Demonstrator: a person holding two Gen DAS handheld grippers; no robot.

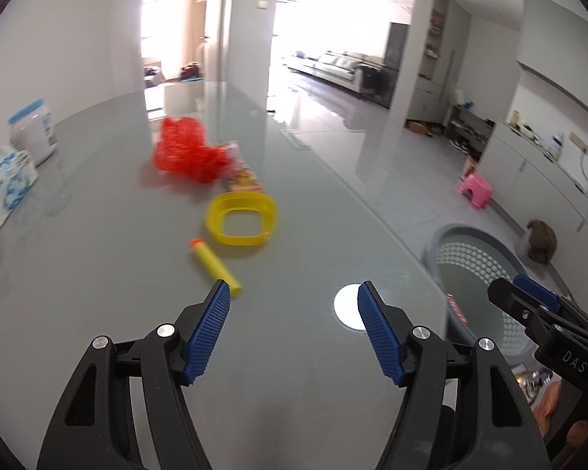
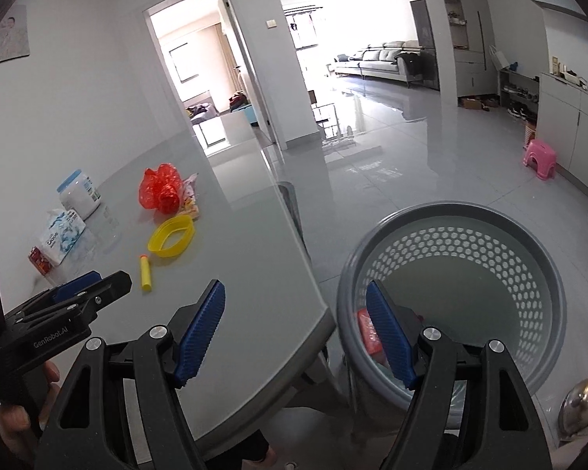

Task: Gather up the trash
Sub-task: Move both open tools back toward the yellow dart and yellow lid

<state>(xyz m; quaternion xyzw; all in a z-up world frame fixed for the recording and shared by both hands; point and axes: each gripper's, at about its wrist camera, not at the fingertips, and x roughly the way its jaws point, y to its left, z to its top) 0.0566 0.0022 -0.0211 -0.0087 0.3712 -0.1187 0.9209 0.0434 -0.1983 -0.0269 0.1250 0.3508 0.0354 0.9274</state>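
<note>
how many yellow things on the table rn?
2. A yellow foam dart nearest the grippers, and a yellow plastic ring just beyond it, in front of the red bag. Something smaller could be hidden behind that bag.

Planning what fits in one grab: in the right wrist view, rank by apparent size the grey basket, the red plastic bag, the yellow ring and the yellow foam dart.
1. Grey basket, by far, though it is also nearest the camera.
2. Red plastic bag and yellow ring: look alike, unranked.
3. Yellow foam dart, smallest.
</note>
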